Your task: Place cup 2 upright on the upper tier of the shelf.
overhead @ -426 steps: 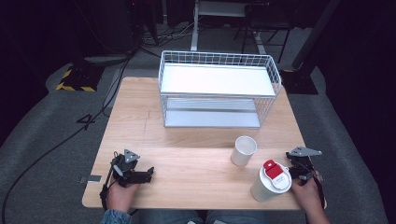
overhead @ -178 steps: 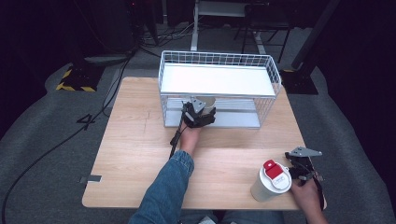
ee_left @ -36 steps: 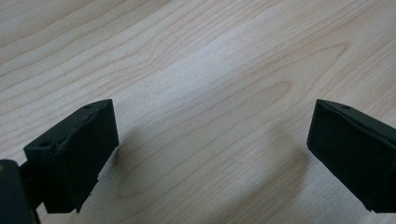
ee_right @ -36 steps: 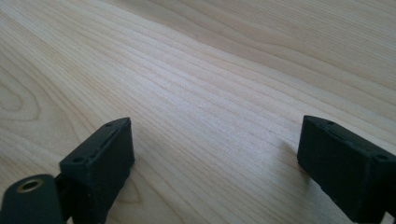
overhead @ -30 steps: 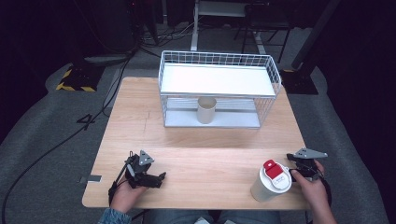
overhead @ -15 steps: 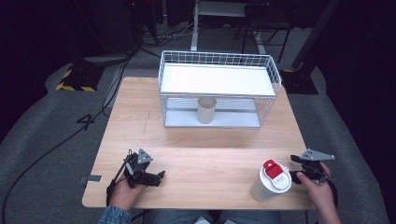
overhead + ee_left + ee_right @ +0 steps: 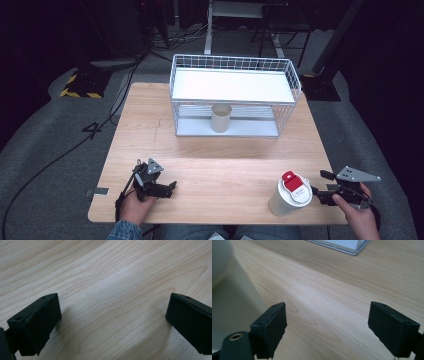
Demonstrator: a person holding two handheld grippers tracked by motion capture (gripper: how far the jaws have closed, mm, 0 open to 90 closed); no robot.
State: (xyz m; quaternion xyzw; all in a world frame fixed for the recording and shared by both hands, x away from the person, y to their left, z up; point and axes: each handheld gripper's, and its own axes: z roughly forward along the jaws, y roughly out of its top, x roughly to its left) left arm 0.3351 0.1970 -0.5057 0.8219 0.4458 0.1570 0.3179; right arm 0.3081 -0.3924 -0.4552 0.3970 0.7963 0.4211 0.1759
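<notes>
Just left of my right gripper (image 7: 320, 194) stands the white cup with a red-and-white lid (image 7: 290, 195), upright near the table's (image 7: 235, 160) front edge. My jaws there are spread apart with nothing between them; in the right gripper view my right gripper (image 7: 327, 325) frames bare wood, and the cup's pale side (image 7: 219, 262) looms blurred at the far left, beside the jaws and not inside them. I cannot tell whether the nearer jaw touches the cup; from above they look just beside one another. Ahead of that gripper, across the table, a corner of the wire rack's (image 7: 347, 246) base shows at the top of its view.

My left gripper (image 7: 162, 189) sits well apart from the lidded cup, on the other side of the front edge, low over the table. Its jaws have just been opening and now stand wide, and in the left gripper view my left gripper (image 7: 112, 322) has only wood grain between them.

Far ahead of both grippers, the white wire rack (image 7: 235, 75) stands at the back of the table. A second, plain paper cup (image 7: 221, 118) stands upright on the rack's lower shelf, under the white upper shelf, roughly in the middle.
</notes>
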